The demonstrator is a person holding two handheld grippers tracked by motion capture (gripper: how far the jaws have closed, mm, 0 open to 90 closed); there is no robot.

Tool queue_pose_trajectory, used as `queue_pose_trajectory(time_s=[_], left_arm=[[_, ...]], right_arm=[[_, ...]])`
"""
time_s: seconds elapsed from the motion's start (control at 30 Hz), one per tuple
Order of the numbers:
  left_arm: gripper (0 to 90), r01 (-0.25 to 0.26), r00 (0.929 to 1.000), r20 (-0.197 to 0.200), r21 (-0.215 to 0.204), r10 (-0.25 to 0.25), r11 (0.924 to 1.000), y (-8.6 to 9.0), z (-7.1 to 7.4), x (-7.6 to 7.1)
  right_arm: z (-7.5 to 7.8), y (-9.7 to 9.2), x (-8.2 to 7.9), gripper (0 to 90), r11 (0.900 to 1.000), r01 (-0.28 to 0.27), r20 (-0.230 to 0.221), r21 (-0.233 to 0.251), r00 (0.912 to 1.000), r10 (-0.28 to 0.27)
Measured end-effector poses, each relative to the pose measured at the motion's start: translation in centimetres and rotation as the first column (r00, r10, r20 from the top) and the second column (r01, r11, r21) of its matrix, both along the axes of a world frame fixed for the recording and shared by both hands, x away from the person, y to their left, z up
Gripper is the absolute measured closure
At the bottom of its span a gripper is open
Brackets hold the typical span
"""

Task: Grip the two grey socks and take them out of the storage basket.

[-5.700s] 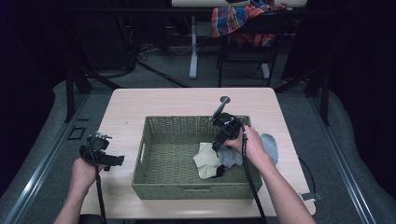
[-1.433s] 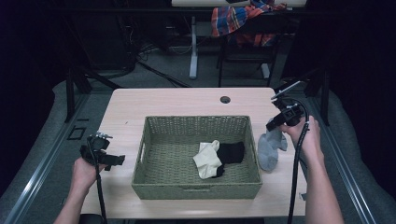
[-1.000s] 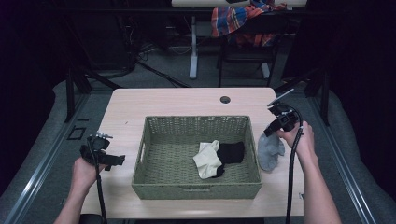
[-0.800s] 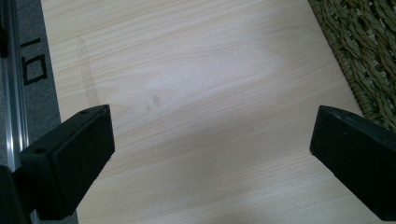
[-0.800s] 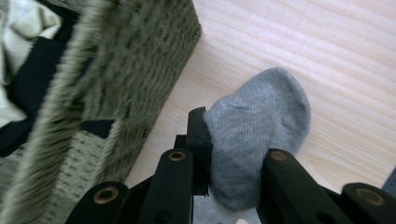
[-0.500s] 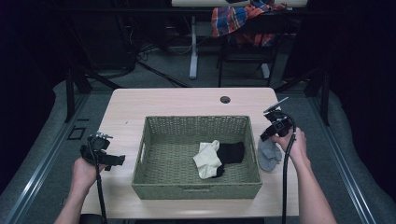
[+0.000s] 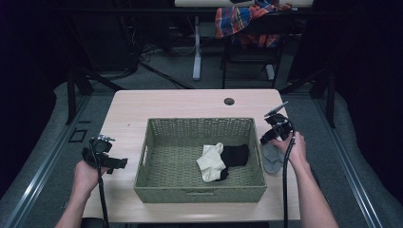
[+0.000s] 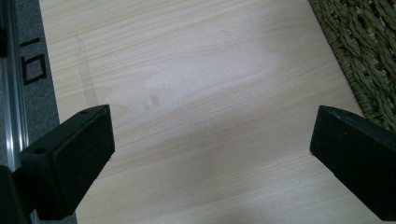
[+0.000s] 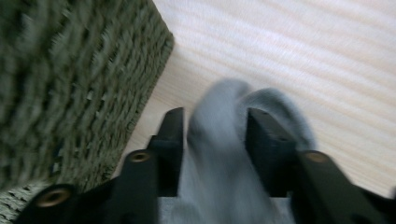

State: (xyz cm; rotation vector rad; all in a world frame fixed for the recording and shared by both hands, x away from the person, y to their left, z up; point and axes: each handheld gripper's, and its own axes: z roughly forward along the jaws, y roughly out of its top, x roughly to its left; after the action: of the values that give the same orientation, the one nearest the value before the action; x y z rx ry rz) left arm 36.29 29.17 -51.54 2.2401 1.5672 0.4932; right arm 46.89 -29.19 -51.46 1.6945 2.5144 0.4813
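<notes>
A grey sock point(image 7: 273, 159) lies on the table just right of the green woven basket point(image 7: 199, 121). My right gripper point(image 7: 266, 138) is down on the sock's far end. In the right gripper view its jaws press the grey sock point(image 9: 219, 140) from both sides, close to the basket wall point(image 9: 70, 70); this view is blurred. Inside the basket lie a white sock point(image 7: 211, 161) and a black sock point(image 7: 235, 154), overlapping. My left gripper point(image 7: 119, 162) is held at the table's left edge, open over bare wood point(image 8: 212, 144), with the basket corner point(image 8: 369, 60) at its right.
A small round hole point(image 7: 229, 101) sits in the table's far edge. Behind the table stands a chair draped with plaid cloth point(image 7: 252, 19). Bare wood runs left of the basket and along the far side.
My right gripper came from over the basket, out to the table's right side, then down and left onto the grey sock. The left gripper has stayed still.
</notes>
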Motion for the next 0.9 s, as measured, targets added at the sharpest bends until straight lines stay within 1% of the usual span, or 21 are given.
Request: queue_pose_trajectory(time_s=[0.03,0.07,0.1,0.13,0.2,0.27,0.3,0.33,0.37,0.4,0.43,0.47,0.5,0.53,0.57,0.6,0.7,0.8,0.83,0.87,0.9], left_arm=[[0.2,0.003,1.0000,0.001,0.001,-0.003,1.0000,0.0,0.0,0.0],[0.2,0.002,1.0000,0.000,0.001,-0.002,1.0000,0.0,0.0,0.0],[0.2,0.000,1.0000,0.000,0.000,0.000,1.0000,0.0,0.0,0.0],[0.1,0.001,1.0000,0.002,0.000,-0.001,1.0000,0.0,0.0,0.0],[0.2,0.002,1.0000,0.003,-0.002,-0.002,1.0000,0.0,0.1,0.0],[0.2,0.003,1.0000,0.004,-0.002,-0.003,1.0000,0.0,0.1,-0.1],[0.2,0.006,1.0000,0.004,-0.003,-0.006,1.0000,0.0,0.1,-0.1],[0.2,0.006,1.0000,0.004,-0.003,-0.006,1.0000,0.0,0.1,-0.1],[0.1,0.009,0.9999,0.006,-0.003,-0.009,1.0000,0.0,0.1,0.0],[0.2,0.009,0.9999,0.006,-0.003,-0.009,1.0000,0.0,0.1,0.0],[0.2,0.010,0.9999,0.004,-0.004,-0.010,0.9999,0.0,0.1,0.0],[0.2,0.007,0.9999,0.007,-0.003,-0.007,1.0000,0.0,0.1,0.0],[0.2,0.005,1.0000,0.008,-0.004,-0.005,1.0000,0.0,0.1,0.0],[0.2,0.008,0.9999,0.007,-0.005,-0.008,1.0000,0.0,0.1,0.0],[0.2,0.008,0.9999,0.007,-0.005,-0.008,1.0000,0.0,0.1,0.0],[0.2,0.008,0.9999,0.009,-0.004,-0.008,1.0000,0.0,0.1,0.0],[0.2,0.007,0.9999,0.013,-0.003,-0.007,1.0000,-0.1,0.1,0.0],[0.2,0.008,0.9999,0.012,-0.002,-0.008,1.0000,-0.1,0.1,0.0],[0.2,0.007,0.9999,0.012,-0.001,-0.007,1.0000,-0.1,0.2,0.0],[0.2,0.007,0.9999,0.012,-0.001,-0.007,1.0000,-0.1,0.2,0.0],[0.2,0.005,0.9999,0.014,-0.003,-0.005,1.0000,-0.1,0.2,0.0]], right_arm=[[0.3,0.0,0.0,45.5,1.0000,0.001,0.005,0.004,1.0000,-0.001],[0.5,0.0,-0.2,40.4,0.9997,0.023,0.026,0.006,0.9994,-0.023],[0.9,-0.2,-0.3,38.1,1.0000,0.008,0.021,-0.005,0.9998,-0.008],[1.3,-0.3,-0.5,35.2,1.0000,0.009,0.036,0.000,0.9993,-0.009],[2.2,-0.6,-0.9,28.4,0.9999,0.009,0.039,-0.005,0.9992,-0.009],[3.2,-0.9,-1.6,24.4,0.9999,0.015,0.062,0.006,0.9980,-0.015],[3.8,-1.0,-2.0,19.1,0.9998,0.020,0.072,0.010,0.9972,-0.021],[3.8,-1.0,-2.0,19.1,0.9998,0.020,0.072,0.010,0.9972,-0.021],[4.9,-1.3,-2.7,15.8,0.9993,0.036,0.079,0.011,0.9962,-0.037],[5.3,-1.5,-3.0,14.9,0.9990,0.033,0.087,0.028,0.9956,-0.036],[5.6,-1.6,-3.4,13.8,0.9988,0.035,0.095,0.034,0.9947,-0.038],[5.9,-1.7,-3.8,12.7,0.9989,0.035,0.092,0.030,0.9950,-0.038],[6.1,-1.9,-4.2,10.9,0.9986,0.043,0.101,0.029,0.9939,-0.046],[6.2,-2.0,-4.6,9.6,0.9983,0.044,0.102,0.038,0.9937,-0.048],[6.2,-2.0,-4.6,9.6,0.9983,0.044,0.102,0.038,0.9937,-0.048],[6.3,-2.1,-5.4,7.4,0.9992,0.025,0.102,0.031,0.9944,-0.028],[6.1,-2.1,-6.8,4.8,0.9996,0.014,0.101,0.024,0.9948,-0.017],[5.8,-2.3,-8.1,3.4,0.9992,0.001,0.106,0.039,0.9943,-0.005],[5.7,-2.3,-8.5,3.2,0.9989,-0.004,0.115,0.046,0.9934,-0.002],[5.7,-2.3,-8.5,3.2,0.9989,-0.004,0.115,0.046,0.9934,-0.002],[5.3,-2.1,-9.3,3.5,0.9985,-0.036,0.119,0.043,0.9924,0.031]])
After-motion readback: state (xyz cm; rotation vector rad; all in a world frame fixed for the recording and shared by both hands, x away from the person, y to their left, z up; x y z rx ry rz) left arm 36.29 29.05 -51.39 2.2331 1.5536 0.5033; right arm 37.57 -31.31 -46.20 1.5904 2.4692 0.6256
